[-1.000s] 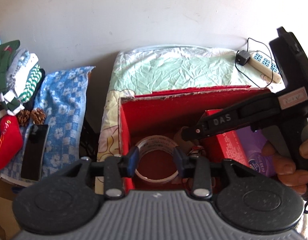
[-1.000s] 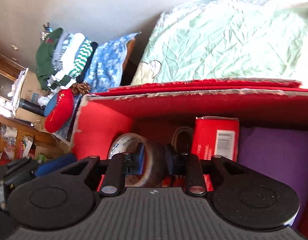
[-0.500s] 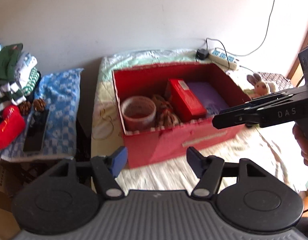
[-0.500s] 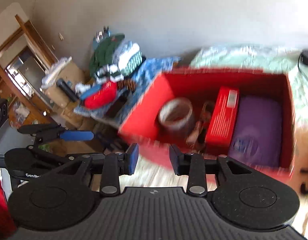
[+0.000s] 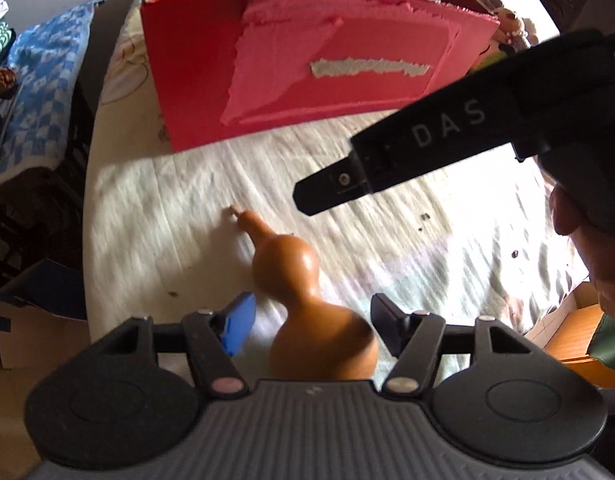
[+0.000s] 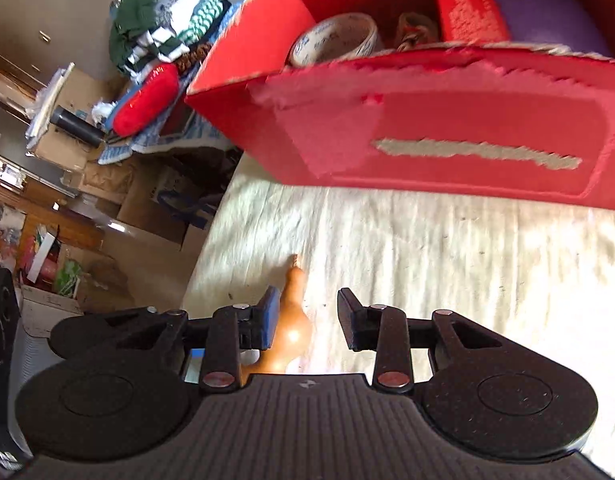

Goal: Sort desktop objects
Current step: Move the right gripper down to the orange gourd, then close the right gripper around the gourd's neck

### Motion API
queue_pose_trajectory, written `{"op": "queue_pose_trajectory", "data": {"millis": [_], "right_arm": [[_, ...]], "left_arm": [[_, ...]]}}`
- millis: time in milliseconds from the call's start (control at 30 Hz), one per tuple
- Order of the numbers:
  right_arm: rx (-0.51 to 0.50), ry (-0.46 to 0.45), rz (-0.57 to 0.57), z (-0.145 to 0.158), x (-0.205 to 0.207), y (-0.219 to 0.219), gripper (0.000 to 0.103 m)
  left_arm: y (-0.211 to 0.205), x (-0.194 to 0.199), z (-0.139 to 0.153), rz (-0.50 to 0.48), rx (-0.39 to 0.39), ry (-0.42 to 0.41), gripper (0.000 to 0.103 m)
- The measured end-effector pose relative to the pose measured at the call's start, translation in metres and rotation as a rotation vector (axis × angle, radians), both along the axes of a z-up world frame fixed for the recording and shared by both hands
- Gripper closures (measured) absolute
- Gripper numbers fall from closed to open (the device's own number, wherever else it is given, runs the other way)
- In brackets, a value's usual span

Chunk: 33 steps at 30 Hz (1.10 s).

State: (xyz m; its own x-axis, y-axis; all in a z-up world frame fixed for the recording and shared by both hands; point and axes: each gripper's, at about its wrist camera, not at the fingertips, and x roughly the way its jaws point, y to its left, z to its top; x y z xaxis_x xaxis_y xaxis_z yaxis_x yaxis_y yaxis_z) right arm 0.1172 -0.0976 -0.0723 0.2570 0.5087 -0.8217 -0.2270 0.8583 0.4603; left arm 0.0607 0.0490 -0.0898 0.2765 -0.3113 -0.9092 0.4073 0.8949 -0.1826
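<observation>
Left hand-held gripper (image 5: 311, 322): jaws wide apart, straddling the bulb of a brown gourd (image 5: 303, 288) lying on the cloth-covered bench (image 5: 427, 240), not clamping it. Right hand-held gripper (image 6: 307, 320): jaws parted, holding nothing, gourd just beside its blue pad. Red box (image 6: 447, 136) stands beyond.

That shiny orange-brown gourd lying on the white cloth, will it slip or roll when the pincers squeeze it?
The glossy orange-brown gourd probably is slippery: its skin shows bright highlights. Its rounded bulbs suggest it may roll on the white cloth if nudged. It looks rigid, so the open left hand-held gripper likely grips best at the narrow waist.
</observation>
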Motion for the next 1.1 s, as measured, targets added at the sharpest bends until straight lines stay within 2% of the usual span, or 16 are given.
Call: {"op": "queue_pose_trajectory", "data": {"millis": [67,133,333,500,600,767,900,1100], "right_arm": [[-0.024,0.006,0.010,-0.004,0.002,0.012,0.069],[-0.052,0.018,0.016,-0.008,0.004,0.023,0.070],[-0.085,0.053,0.014,-0.023,0.010,0.039,0.072],[-0.051,0.086,-0.031,-0.033,0.015,0.036,0.075],[-0.023,0.098,-0.066,-0.035,0.017,0.029,0.085],[0.038,0.116,-0.111,-0.035,0.013,0.010,0.086],[0.119,0.088,-0.142,-0.019,0.002,-0.012,0.086],[0.185,-0.078,-0.180,0.036,-0.019,-0.042,0.086]], "left_arm": [[0.003,0.002,-0.005,0.005,-0.020,0.020,0.039],[0.006,0.003,-0.008,0.013,-0.041,0.036,0.049],[0.021,0.003,-0.015,0.041,-0.112,0.051,0.050],[0.025,-0.001,-0.018,0.040,-0.137,0.044,0.050],[0.025,-0.003,-0.020,0.033,-0.143,0.042,0.050],[0.024,-0.008,-0.018,0.013,-0.140,0.034,0.051],[0.018,-0.016,-0.002,-0.024,-0.114,-0.017,0.059],[0.015,-0.024,0.044,-0.073,-0.152,-0.136,0.071]]}}
